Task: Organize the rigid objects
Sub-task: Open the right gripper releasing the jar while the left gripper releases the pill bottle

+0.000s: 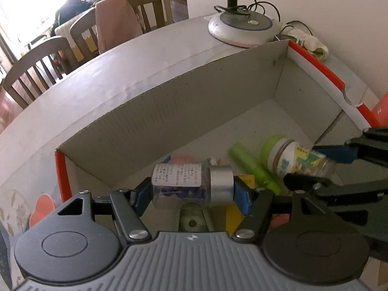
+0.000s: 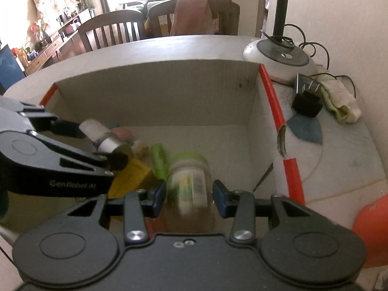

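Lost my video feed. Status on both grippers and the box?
Left gripper shut on silver-capped bottle. Right gripper shut on green-lidded jar. Both over box. Green tube, yellow block already inside, underneath.

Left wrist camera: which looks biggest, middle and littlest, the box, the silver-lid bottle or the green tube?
1. Cardboard box
2. Silver-lid bottle, held in the left gripper
3. Green tube
The bottle is nearer the camera, so it may look bigger than it is.

box (image 1: 194, 92): on table (image 1: 97, 77)
lamp base (image 1: 242, 28): behind box
tube (image 1: 252, 165): in box, beside jar (image 1: 300, 162)
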Available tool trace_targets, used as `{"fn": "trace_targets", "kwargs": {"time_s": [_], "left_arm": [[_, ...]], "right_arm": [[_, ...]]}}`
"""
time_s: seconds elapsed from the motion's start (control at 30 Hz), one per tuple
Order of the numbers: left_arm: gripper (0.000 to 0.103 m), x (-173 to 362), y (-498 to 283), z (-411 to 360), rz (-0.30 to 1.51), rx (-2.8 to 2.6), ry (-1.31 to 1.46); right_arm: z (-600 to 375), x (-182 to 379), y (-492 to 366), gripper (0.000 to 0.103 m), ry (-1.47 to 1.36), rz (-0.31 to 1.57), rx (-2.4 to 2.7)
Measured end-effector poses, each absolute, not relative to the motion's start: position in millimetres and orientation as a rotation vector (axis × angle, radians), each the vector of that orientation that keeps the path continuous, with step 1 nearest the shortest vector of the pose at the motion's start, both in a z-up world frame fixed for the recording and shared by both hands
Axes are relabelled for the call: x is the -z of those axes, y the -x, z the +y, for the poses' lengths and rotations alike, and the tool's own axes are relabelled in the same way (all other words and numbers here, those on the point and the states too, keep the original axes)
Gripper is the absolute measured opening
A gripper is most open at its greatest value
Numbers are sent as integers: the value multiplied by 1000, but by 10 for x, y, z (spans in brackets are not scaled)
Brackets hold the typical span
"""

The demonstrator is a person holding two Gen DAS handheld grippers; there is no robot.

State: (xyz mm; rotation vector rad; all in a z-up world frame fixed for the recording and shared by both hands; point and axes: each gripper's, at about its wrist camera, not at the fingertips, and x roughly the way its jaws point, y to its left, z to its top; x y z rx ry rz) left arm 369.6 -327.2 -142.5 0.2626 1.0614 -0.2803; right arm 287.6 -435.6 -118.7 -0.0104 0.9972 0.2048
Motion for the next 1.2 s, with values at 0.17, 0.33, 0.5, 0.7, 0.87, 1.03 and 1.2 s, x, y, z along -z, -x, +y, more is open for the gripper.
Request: {"fn": "trace_targets", "kwargs": {"time_s": [0.17,0.33,0.5,0.7,0.87,1.03,1.2], "left_arm": [[69,1437,-3714,-3198,1096,291,-206],[70,1449,-3666,-3222,1100,297,-229],[71,1460,-3578,-3207,1103,312,-242],[74,1351,-3437,-3150,1074,340,-220],[74,1211,-3295,-3019,1044,363,-171],[74,1016,-3134,-2868,1000,379,-135],[74,783,-2946,-2648,948,395,-98]], "right_arm": [[-4389,1125,-2837,43,-7,992,-217],[-4410,1051,-2762,48,-27,982,-223],[-4415,968,-2696,49,-44,969,-224],[-4412,837,-2584,49,-67,944,-218],[-4357,692,-2442,64,-95,914,-223],[-4231,533,-2303,64,-103,884,-239],[-4088,375,-2181,71,-126,848,-248]]}}
